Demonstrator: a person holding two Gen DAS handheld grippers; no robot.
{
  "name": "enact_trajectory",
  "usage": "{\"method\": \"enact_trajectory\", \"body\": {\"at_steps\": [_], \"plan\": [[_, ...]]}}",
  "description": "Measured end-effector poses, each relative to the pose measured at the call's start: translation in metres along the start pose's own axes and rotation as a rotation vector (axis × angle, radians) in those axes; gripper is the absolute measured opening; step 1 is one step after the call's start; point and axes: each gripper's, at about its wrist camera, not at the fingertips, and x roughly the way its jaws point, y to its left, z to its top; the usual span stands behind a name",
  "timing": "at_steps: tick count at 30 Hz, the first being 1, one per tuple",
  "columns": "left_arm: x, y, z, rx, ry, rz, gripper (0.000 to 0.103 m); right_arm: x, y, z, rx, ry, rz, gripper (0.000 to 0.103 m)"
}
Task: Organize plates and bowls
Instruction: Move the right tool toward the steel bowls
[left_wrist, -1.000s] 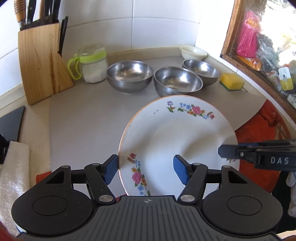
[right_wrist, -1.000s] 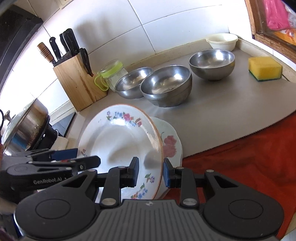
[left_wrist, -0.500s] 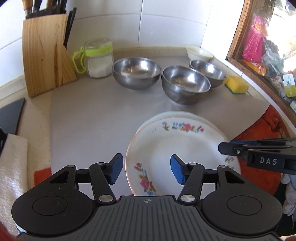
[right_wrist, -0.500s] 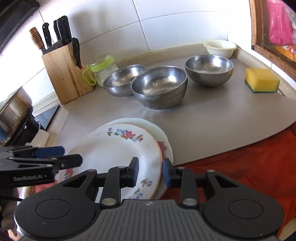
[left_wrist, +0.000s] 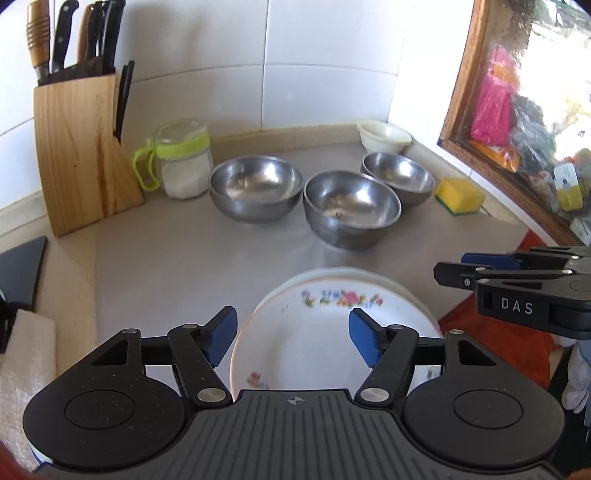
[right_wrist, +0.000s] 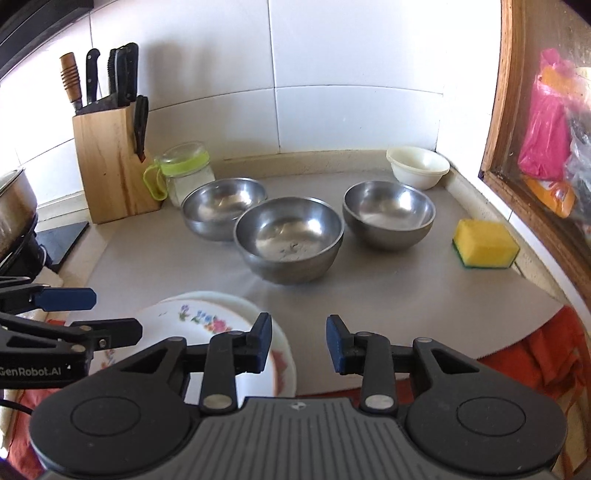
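Note:
A white floral plate (left_wrist: 332, 332) lies flat on top of another plate (right_wrist: 284, 365) at the near edge of the grey mat (left_wrist: 184, 266). My left gripper (left_wrist: 291, 338) hovers just above the stack, its jaws opening, blue pads clear of the rim on either side. My right gripper (right_wrist: 300, 341) sits at the stack's right edge, jaws opening with nothing between them. Three steel bowls (left_wrist: 255, 184) (left_wrist: 351, 206) (left_wrist: 399, 177) stand in a row behind, and a small white bowl (left_wrist: 384, 136) sits in the corner.
A knife block (left_wrist: 81, 147) and a lidded jar (left_wrist: 181, 162) stand at the back left. A yellow sponge (left_wrist: 460, 195) lies by the window frame. An orange cloth (right_wrist: 535, 354) covers the near right counter; a pot (right_wrist: 14, 206) stands far left.
The floral plate went from tilted up to lying flat on the other plate. Both grippers let go of it, widened and drew back a little upward.

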Motion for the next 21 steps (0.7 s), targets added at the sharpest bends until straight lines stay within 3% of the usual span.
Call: {"method": "enact_trajectory", "body": {"at_steps": [21], "plan": [[0.052,-0.033,0.049,-0.012,0.003,0.041,0.081,0.039,-0.059,0.028,-0.026,0.016,0.003,0.039]]}}
